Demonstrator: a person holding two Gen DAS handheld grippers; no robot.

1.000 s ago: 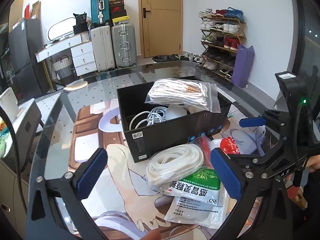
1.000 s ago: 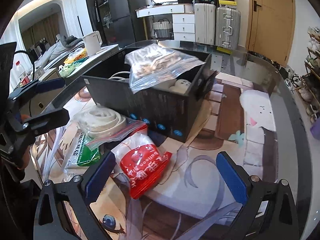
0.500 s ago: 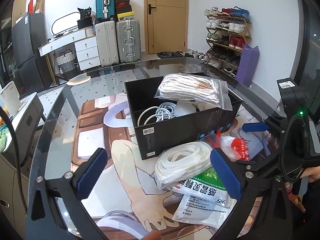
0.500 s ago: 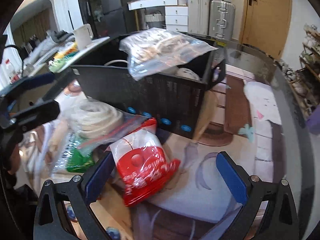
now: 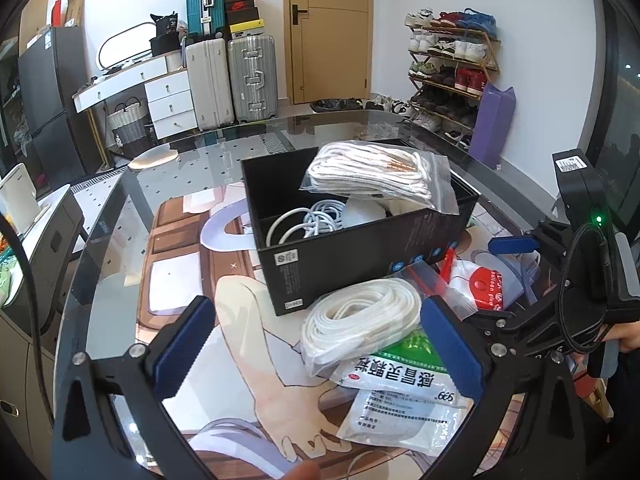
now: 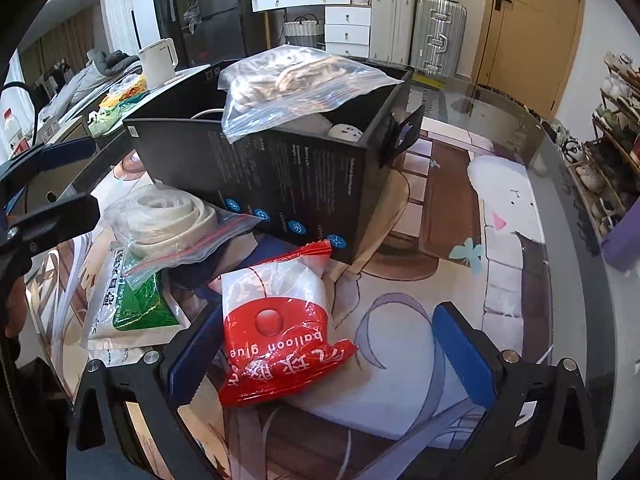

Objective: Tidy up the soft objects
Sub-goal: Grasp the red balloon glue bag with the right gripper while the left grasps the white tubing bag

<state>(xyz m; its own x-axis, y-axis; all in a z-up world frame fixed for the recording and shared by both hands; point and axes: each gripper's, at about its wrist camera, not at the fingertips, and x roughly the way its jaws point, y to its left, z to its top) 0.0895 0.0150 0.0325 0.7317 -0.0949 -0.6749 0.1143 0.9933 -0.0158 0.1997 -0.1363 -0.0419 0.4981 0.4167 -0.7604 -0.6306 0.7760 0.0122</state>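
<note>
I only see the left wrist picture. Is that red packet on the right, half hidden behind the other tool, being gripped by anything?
Observer: No. In the right wrist view the red packet lies loose on the table mat, between the open fingers of the right hand-held gripper.
Visitor: What's on the mat beyond it?
Observer: To its right, the mat shows a white rabbit drawing with a pink nose.
Visitor: Anything odd inside the box?
Observer: A white round thing at one end of the black box has a little face on it.
</note>
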